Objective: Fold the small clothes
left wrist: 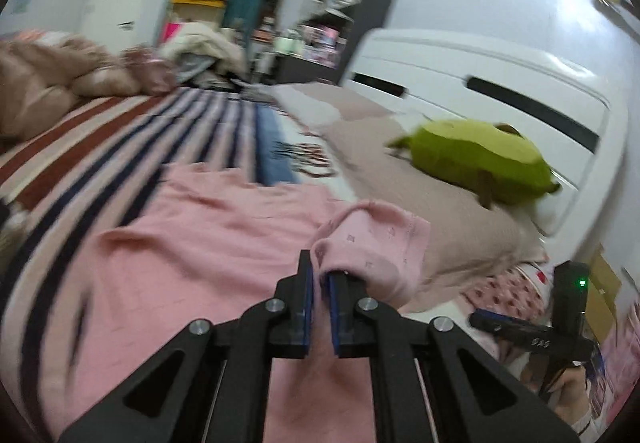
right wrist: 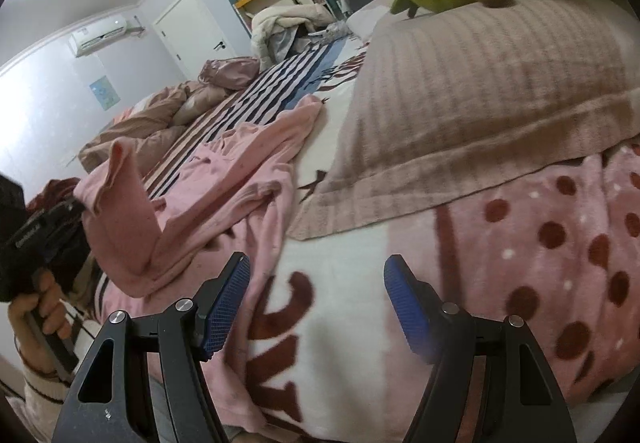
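A small pink garment [left wrist: 192, 243] lies spread on the bed. My left gripper [left wrist: 320, 275] is shut on a sleeve or edge of it [left wrist: 372, 239] and holds that part lifted over the cloth. In the right wrist view the same pink garment [right wrist: 240, 171] lies crumpled, with the pinched part [right wrist: 120, 203] raised at the left by the left gripper [right wrist: 78, 209]. My right gripper [right wrist: 316, 283] is open and empty, above the patterned blanket just right of the garment's near edge. Its blue fingertips [right wrist: 230, 295] touch nothing.
A beige pillow [right wrist: 480, 103] lies to the right with a green plush cushion [left wrist: 480, 155] on it. A striped sheet [left wrist: 140, 131] and a crumpled brown duvet [left wrist: 40, 83] lie further off. A pink dotted blanket [right wrist: 560, 243] covers the near right. A white headboard [left wrist: 500, 83] stands behind.
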### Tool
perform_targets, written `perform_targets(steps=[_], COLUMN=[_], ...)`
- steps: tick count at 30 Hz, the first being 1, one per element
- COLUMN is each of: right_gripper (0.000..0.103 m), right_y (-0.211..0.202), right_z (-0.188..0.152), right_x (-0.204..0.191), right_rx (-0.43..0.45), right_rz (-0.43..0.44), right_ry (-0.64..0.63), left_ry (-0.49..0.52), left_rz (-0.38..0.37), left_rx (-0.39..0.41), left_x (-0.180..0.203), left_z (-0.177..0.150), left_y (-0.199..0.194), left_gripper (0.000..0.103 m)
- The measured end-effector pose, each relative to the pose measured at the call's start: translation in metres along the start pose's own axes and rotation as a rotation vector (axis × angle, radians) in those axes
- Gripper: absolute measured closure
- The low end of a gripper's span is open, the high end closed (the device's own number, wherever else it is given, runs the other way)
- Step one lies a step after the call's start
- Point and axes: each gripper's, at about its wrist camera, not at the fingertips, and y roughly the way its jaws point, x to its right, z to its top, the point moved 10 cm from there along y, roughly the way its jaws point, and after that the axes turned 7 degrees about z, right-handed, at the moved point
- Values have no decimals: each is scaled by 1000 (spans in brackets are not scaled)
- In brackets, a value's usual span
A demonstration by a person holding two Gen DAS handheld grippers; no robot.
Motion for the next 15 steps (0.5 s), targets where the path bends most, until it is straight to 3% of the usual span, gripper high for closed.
perform_targets(steps=[8,11,13,15], right_gripper=[37,37,37,37], right_y=[19,26,28,28], right_z=[4,2,3,4], right_x=[-27,-37,-43,-46], right_rx=[-31,-51,-54,-48], right_rz=[0,0,-21,-30], right_ry=[-27,-42,-58,-57], left_ry=[-135,-154,-144,-138], left_rz=[149,147,124,83], left_rx=[-103,-163,-207,-207], left_x=[-115,-135,-140,-139], left_z=[-66,-97,-115,-120], left_y=[-27,-30,-31,-39], left_gripper=[98,97,89,72])
